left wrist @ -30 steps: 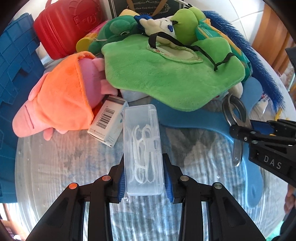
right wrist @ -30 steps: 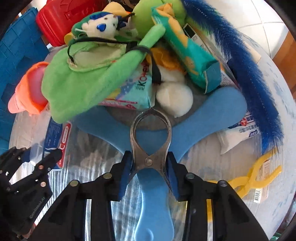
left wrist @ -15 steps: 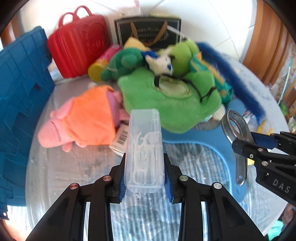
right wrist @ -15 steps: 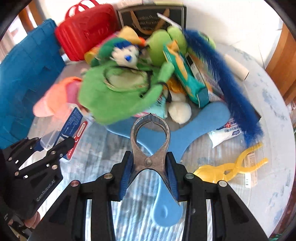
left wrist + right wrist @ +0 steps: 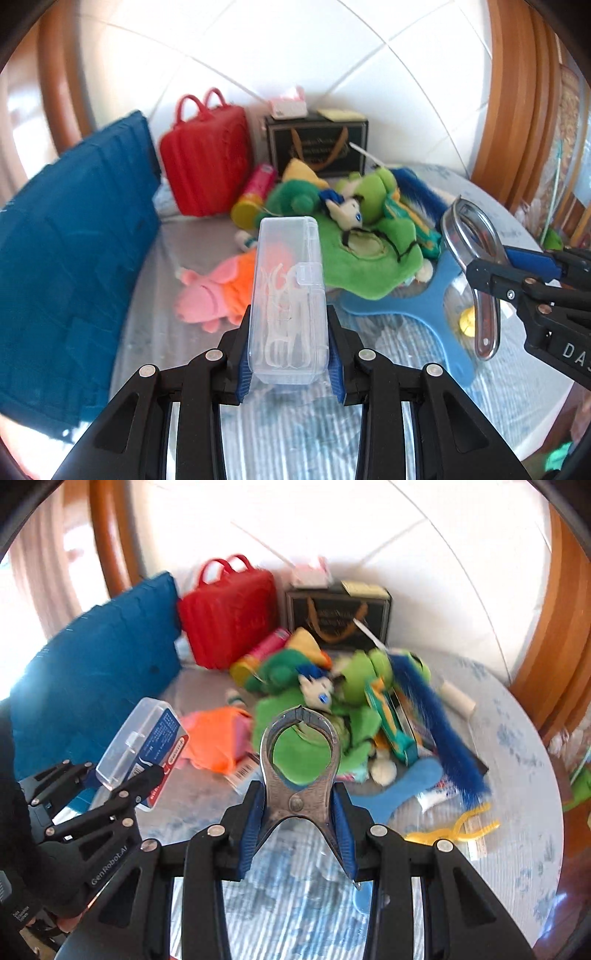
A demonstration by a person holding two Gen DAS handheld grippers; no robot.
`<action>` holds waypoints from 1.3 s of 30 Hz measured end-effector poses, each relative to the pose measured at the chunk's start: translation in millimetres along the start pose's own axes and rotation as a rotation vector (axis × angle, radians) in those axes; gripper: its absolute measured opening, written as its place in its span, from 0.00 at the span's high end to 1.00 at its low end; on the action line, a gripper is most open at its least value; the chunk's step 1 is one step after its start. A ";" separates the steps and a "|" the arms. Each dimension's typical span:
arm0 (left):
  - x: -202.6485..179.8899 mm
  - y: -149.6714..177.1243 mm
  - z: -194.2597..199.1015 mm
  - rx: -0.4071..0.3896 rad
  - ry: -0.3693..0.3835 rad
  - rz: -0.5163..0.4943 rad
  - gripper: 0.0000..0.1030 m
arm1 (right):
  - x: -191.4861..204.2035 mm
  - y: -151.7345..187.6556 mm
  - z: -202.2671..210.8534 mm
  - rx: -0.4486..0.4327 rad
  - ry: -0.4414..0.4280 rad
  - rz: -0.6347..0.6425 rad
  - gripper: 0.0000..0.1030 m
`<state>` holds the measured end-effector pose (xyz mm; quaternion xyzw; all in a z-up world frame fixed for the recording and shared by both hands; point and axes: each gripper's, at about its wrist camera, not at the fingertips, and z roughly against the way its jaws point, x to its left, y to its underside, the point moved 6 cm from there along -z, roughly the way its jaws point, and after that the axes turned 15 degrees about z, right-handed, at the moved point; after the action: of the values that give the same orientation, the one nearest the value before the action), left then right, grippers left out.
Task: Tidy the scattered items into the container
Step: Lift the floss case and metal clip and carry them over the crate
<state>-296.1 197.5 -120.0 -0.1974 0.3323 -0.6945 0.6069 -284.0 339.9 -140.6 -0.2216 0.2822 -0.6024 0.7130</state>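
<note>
Round table (image 5: 177, 266) against tiled wall. Left to right: blue bin (image 5: 74, 258), red case (image 5: 207, 162), toy pile (image 5: 354, 236). Left gripper (image 5: 290, 360) clamps floss box (image 5: 288, 295), right gripper (image 5: 297, 814) clamps metal clip (image 5: 299, 771), both above table.

Both grippers rise off the table with their loads

The left gripper (image 5: 290, 363) lifts the clear floss-pick box (image 5: 288, 295) and the right gripper (image 5: 297, 834) lifts the metal clamp (image 5: 299, 771), from just above the table (image 5: 177, 288) to well above it, so the toy pile looks smaller and the wall shows.
</note>
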 end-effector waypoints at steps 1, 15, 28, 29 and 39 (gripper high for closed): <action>2.9 -1.9 8.4 -0.017 -0.007 0.009 0.69 | 4.4 -5.1 6.9 -0.018 -0.005 0.016 0.65; 84.5 -36.5 106.4 -0.215 -0.209 0.117 0.69 | 76.9 -73.6 66.0 -0.266 -0.167 0.192 0.64; 284.8 -115.0 179.2 -0.440 -0.299 0.182 0.69 | 232.9 -173.5 83.0 -0.442 -0.228 0.270 0.64; 305.5 -118.8 180.8 -0.443 -0.312 0.188 0.69 | 247.6 -180.4 79.5 -0.444 -0.243 0.275 0.64; 433.8 -132.7 145.1 -0.331 -0.334 0.221 0.69 | 391.1 -225.5 27.1 -0.337 -0.321 0.325 0.64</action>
<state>-372.7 -251.6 18.7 -0.3685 0.3562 -0.5180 0.6849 -386.3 -85.3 -25.6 -0.3814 0.2939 -0.3818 0.7889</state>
